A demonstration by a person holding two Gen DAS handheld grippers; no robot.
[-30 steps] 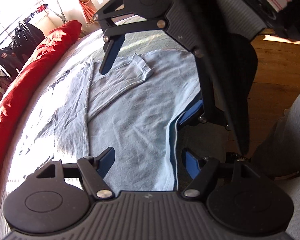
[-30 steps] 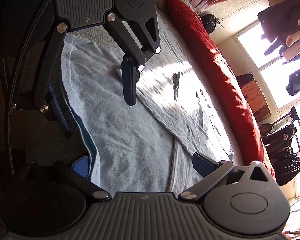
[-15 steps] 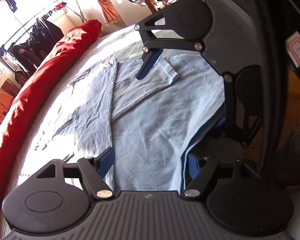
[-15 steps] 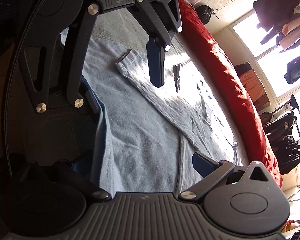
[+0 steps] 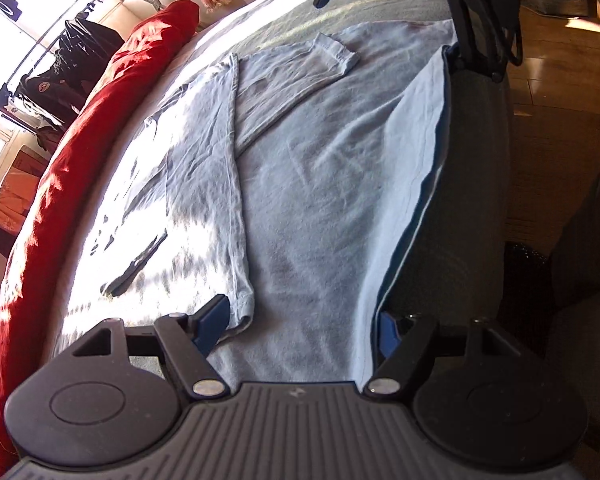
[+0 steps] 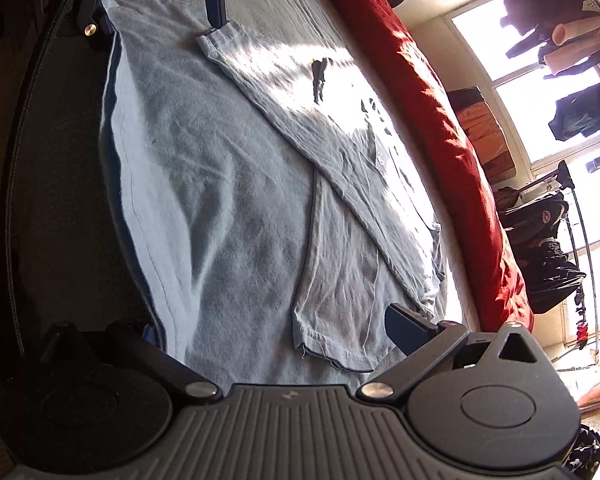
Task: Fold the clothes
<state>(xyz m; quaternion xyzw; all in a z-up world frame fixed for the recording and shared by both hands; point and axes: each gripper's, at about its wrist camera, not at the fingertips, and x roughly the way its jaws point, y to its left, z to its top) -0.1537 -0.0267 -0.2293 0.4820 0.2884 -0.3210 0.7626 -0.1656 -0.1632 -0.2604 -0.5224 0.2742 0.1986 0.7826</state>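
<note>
A light blue shirt [image 5: 320, 184] lay spread on the bed [image 5: 284, 12], both sleeves folded inward across its body, its near hem at the bed's edge beside the wooden floor [image 5: 560, 92]. The left gripper [image 5: 304, 324] and the right gripper [image 6: 276, 328] each had fingers spread wide, one finger above the cloth and one under the hem. A red duvet [image 5: 80, 128] ran along the bed's far edge, with dark clothes on a rack [image 6: 548, 248] beyond it.

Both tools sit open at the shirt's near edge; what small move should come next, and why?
Probably close both tools on the near edge of the shirt. The left tool and right tool are open at opposite ends of that edge, which is unfolded, while the far side is already folded in.
</note>
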